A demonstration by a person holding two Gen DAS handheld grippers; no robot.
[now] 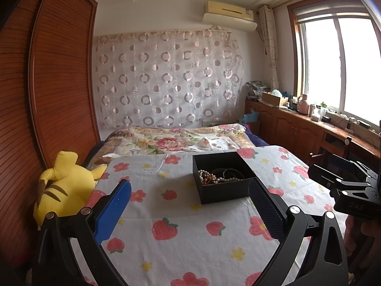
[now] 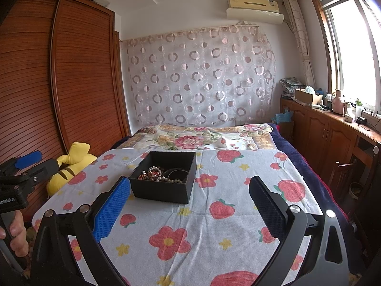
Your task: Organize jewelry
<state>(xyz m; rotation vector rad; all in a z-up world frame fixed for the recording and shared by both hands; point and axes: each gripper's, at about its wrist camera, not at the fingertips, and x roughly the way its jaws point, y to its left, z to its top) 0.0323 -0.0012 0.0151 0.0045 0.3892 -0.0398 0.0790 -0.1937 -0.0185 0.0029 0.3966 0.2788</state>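
Black box stands open on the strawberry-print cloth, which covers a raised flat surface at the foot of the bed. All positions below are given relative to the box.

Contents: a tangle of jewelry lies on the box floor, toward its near wall. A pearl strand and reddish beads are visible; dark bangle-like rings sit just beside them, toward the far side. Individual pieces cannot be separated by eye.

Left gripper: jaws wide apart, holding nothing, short of the box, its dark finger near the box's near corner. No contact seen.

Right gripper: jaws wide apart, empty, near side of the box, its blue finger just in front of the box's near-left corner. Whether it touches cannot be told.

A yellow plush toy lies well to the left of the box, off the cloth.

Handling assessment: the strands are judged light, limp and likely snagged on one another; lifting one may drag the rest. Beads are smooth and may slip from a loose pinch. Best hold is judged to be across a bunched section of strand, not a single bead. The box appears light cardboard and may slide; steadying its wall with the other gripper is advised.
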